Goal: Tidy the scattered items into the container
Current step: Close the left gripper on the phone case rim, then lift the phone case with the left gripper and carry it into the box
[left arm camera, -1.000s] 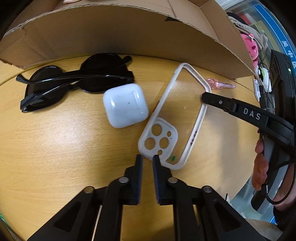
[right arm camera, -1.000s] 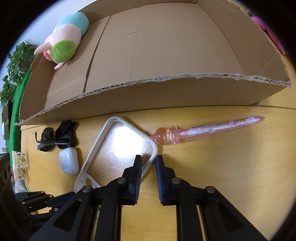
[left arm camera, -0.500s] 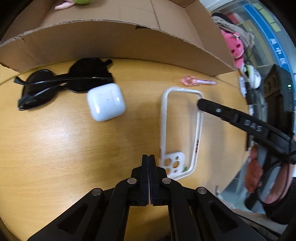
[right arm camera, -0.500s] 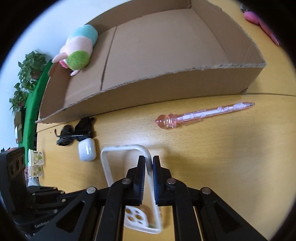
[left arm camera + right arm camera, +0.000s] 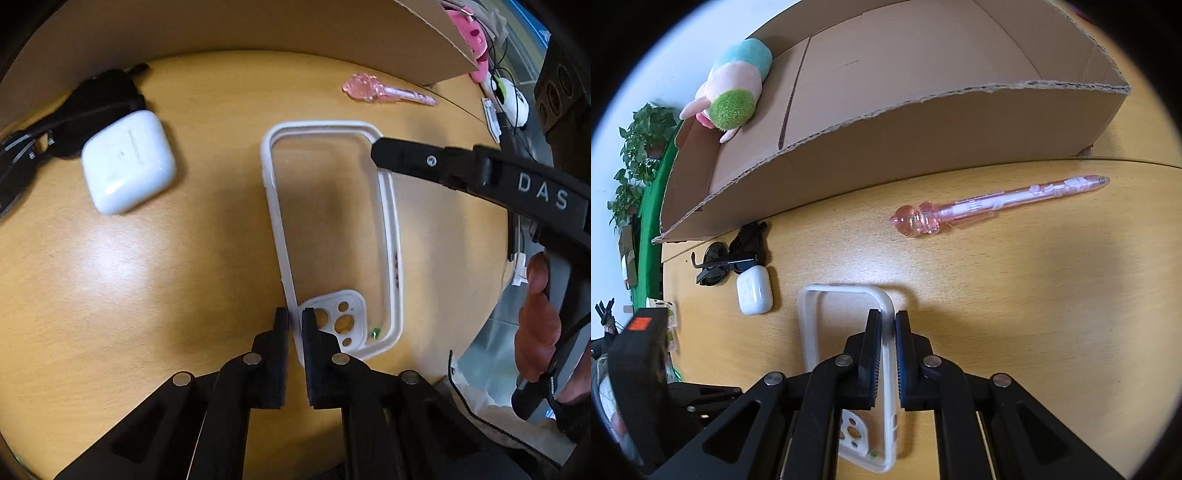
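Observation:
A clear phone case [image 5: 332, 229] with a white rim lies on the wooden table. My right gripper [image 5: 886, 321] is shut on its long side rim near the top corner. My left gripper [image 5: 294, 317] has its jaws closed around the opposite rim beside the camera cutout. The case shows in the right wrist view [image 5: 812, 325] too. A white earbuds case [image 5: 127, 162] and black sunglasses [image 5: 74, 107] lie to the left. A pink pen [image 5: 997, 203] lies by the cardboard box [image 5: 923, 122].
A plush toy [image 5: 735, 88] rests on the box's far rim. The table edge [image 5: 443, 350] runs close to the right of the phone case. A hand [image 5: 535, 314] holds the right gripper's handle. Green plants [image 5: 639, 155] stand at the far left.
The phone case has been turned and pulled away from the earbuds case, held by the right gripper. My left gripper was shut empty and now clamps the case's rim near the camera cutout.

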A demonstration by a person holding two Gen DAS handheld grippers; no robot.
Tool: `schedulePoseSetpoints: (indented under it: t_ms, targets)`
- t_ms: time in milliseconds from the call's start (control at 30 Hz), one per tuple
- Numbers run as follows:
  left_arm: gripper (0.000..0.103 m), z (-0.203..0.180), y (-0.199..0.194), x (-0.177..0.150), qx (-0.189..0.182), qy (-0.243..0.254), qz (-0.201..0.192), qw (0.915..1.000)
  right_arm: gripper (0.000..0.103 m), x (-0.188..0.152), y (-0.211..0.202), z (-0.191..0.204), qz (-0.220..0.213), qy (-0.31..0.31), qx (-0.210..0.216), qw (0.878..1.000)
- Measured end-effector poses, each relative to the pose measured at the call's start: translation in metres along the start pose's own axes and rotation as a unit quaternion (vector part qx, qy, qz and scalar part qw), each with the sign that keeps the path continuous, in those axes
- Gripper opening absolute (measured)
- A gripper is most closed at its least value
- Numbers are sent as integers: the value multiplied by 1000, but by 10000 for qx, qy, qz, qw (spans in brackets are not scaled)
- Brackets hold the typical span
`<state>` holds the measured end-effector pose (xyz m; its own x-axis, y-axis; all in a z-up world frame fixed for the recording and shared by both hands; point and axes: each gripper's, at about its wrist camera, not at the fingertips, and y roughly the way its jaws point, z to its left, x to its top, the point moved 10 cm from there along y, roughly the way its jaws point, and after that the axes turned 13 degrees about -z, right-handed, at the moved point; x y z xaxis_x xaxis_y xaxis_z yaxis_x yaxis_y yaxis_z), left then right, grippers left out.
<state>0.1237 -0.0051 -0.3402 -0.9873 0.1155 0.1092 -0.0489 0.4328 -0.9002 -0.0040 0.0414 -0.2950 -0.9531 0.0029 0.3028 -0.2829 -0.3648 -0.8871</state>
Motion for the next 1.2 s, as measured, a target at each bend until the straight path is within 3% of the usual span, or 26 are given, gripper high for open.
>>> schedulePoseSetpoints:
  t_ms: [333,700,1000,1200]
  targets:
    - [5,0,-75,41,-21,-79,-825,9966,6,35,-48,19,-575,29,255,9980]
    - [6,-13,-171,143,-80,106,-2006,9796,6,159,-121,74,-1687,-387,701,9824]
    - [6,-15,-194,229,-11,223,-2343,9719,6,248,-127,97,-1870,-700,783,9767]
    - [6,-12,-201,282,-21,117,-2480,9687,6,296,-108,99,-1849,-814,726,9767]
